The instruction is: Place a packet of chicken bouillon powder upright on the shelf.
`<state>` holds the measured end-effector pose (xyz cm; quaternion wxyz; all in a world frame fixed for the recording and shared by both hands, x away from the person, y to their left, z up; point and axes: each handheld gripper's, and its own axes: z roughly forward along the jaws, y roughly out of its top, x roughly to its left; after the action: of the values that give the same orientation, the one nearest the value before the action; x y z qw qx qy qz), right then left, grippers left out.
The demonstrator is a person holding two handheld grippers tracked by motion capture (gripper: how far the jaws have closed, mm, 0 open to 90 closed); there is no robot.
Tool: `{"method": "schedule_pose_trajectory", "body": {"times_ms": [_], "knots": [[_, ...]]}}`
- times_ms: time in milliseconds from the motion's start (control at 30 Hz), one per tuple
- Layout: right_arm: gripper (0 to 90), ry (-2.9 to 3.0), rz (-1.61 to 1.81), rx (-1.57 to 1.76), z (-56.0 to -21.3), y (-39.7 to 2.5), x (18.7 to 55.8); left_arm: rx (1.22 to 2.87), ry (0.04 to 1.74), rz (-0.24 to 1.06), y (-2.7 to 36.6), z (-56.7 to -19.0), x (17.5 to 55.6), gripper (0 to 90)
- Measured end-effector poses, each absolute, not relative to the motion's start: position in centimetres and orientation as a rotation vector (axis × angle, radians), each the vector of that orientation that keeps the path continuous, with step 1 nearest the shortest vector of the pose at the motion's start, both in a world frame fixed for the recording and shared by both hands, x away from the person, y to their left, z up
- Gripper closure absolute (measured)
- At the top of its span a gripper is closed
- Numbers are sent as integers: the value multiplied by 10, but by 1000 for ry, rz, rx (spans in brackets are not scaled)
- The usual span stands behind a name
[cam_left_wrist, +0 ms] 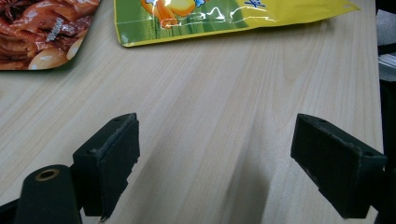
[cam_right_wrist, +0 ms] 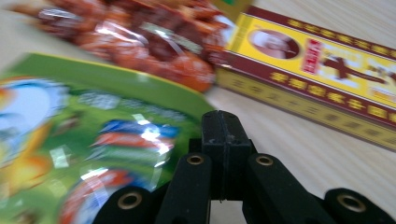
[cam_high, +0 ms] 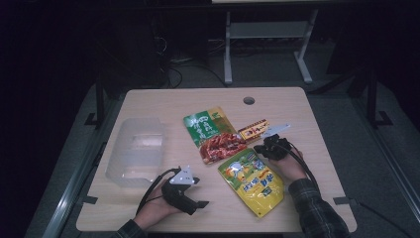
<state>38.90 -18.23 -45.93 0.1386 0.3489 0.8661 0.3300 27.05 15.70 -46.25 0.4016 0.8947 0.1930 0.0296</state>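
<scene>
The right gripper (cam_high: 265, 148) rests at the upper right corner of the yellow snack bag (cam_high: 252, 181); in the right gripper view its fingers (cam_right_wrist: 226, 140) are pressed flat together at the bag's green top edge (cam_right_wrist: 93, 121), but whether any of the foil is pinched between them cannot be told. Just beyond them lie the red and green food pouch (cam_right_wrist: 154, 42) and the long maroon and yellow box (cam_right_wrist: 317, 70), the box close beside the closed tips. The yellow snack bag lies flat on the tabletop (cam_high: 317, 129), near the front edge, right of centre. The left gripper (cam_high: 197, 193) sits low at the front left, its fingers (cam_left_wrist: 109, 158) spread wide over bare wood, holding nothing, with the bag's edge well ahead. A clear plastic container (cam_high: 136, 148) stands off to the left
</scene>
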Motion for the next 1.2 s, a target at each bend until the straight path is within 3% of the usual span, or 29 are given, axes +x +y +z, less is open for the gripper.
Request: {"method": "schedule_pose_trajectory", "body": {"times_ms": [500, 1200], "knots": [[899, 2578, 1049, 952, -461, -166, 389, 2264, 476, 70, 156, -462, 269, 149], [899, 2826, 1033, 552, -462, -99, 364, 2247, 483, 64, 155, -462, 268, 149]]}}
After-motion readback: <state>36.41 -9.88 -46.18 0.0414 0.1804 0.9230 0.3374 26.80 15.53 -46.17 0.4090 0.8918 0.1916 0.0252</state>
